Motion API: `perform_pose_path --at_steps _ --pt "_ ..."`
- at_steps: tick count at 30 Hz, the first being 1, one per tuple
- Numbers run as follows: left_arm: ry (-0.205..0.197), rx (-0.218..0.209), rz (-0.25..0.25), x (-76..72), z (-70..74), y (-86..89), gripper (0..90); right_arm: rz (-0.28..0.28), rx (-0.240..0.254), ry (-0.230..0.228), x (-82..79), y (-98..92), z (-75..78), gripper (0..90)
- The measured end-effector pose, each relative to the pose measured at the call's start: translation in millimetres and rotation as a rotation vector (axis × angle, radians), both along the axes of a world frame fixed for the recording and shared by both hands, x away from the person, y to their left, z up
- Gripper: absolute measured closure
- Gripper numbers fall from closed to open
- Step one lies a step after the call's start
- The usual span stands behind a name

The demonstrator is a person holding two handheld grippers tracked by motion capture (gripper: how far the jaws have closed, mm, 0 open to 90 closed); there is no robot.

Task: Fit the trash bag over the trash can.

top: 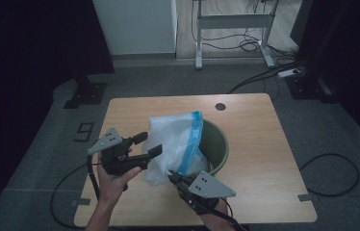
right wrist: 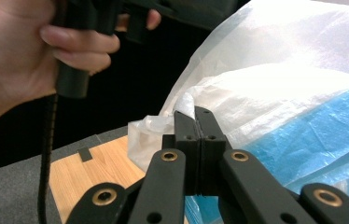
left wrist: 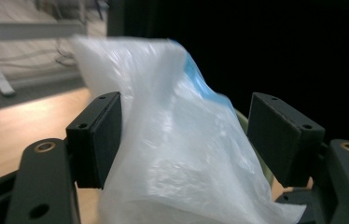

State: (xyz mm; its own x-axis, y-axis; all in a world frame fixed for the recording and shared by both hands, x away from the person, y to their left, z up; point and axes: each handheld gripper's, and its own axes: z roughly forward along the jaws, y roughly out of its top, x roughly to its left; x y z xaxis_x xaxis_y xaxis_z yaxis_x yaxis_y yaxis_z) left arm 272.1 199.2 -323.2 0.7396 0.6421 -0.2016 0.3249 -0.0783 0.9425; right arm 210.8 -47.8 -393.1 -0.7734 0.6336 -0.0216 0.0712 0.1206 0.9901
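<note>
Here the left gripper [top: 150, 144] has its jaws spread wide, the plastic bag [top: 175, 139] loose between them. The bag drapes over the green bin [top: 219, 144] on the counter [top: 260, 144]. The right gripper [top: 172, 176] pinches the bag's lower edge, jaws closed.

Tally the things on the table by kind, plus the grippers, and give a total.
Plastic bag, clear with a blue band: 1
Green bucket: 1
Grippers: 2, the left gripper open beside the bag and the right gripper shut at the bag's lower edge
Total: 4
</note>
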Motion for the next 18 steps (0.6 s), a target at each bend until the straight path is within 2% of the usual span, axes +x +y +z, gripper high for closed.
perform_pose_path --at_steps 3,6,11,15,18 --pt "-0.036 -0.021 0.033 -6.3 4.7 8.0 27.0 -0.007 0.003 0.013 2.6 -1.1 0.2 88.3" --pt "-0.035 -0.004 0.002 -9.4 6.1 7.8 27.9 -0.008 0.012 0.027 6.3 -1.3 0.1 88.3" --pt "0.017 0.072 -0.083 -4.0 0.5 -10.5 29.7 -0.006 0.007 0.029 6.0 2.0 -0.5 88.2" --pt "0.064 0.109 -0.131 2.3 -5.8 -26.8 28.2 -0.005 -0.002 0.024 4.9 3.8 -0.4 88.1" --pt "0.085 0.127 -0.146 5.1 -9.9 -34.8 26.8 -0.005 -0.007 0.022 4.4 3.7 -0.2 88.2"
